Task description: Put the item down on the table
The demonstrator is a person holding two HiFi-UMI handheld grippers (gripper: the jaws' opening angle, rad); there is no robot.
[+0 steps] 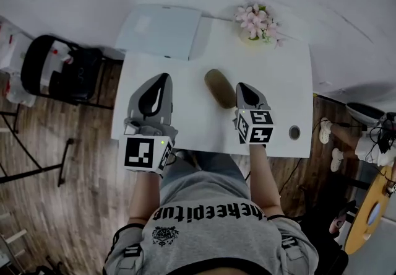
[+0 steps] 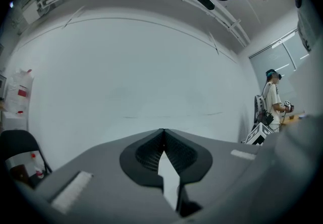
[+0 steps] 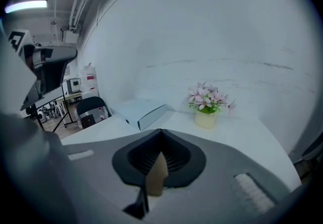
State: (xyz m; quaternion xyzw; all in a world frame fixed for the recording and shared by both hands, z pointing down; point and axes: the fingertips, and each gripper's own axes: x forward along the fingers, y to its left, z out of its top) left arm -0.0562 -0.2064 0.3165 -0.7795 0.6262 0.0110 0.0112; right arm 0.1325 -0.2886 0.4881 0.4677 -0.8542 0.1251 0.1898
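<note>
1. Nearest is the person's grey printed shirt [image 1: 210, 230], just below the near edge of the white table [image 1: 278, 82]. Both forearms reach forward over that edge.
2. Over the table's left half is the left gripper [image 1: 163, 77], with its marker cube hanging out past the near edge. In the left gripper view its jaws meet at the tips with nothing between them. Only pale wall shows through the slit behind the tips.
3. Over the table's near middle, the right gripper [image 1: 242, 87] tilts downward. In the right gripper view its jaws are closed tip to tip and grip nothing. A tan shape shows through the narrow slit behind the tips; it is the item lying on the table beyond.
4. Roughly at the table's middle lies the brown oval item [image 1: 219, 88]. It rests on the top between the two grippers, just beside the right gripper's tip and outside its jaws.
5. At the table's far edge, a little right of centre, stands a pot of pink flowers [image 1: 255, 25].
6. On the table's far left corner lies a flat white box [image 1: 159, 30].
7. Close to the table's near right corner, a small dark round fitting [image 1: 294, 132] sits in the top.
8. Off the table's left side, a black chair [image 1: 59, 69] stands on the wooden floor [image 1: 74, 205].
9. Off the table's right side, a pair of pale shoes [image 1: 326, 131] rests on the floor.
</note>
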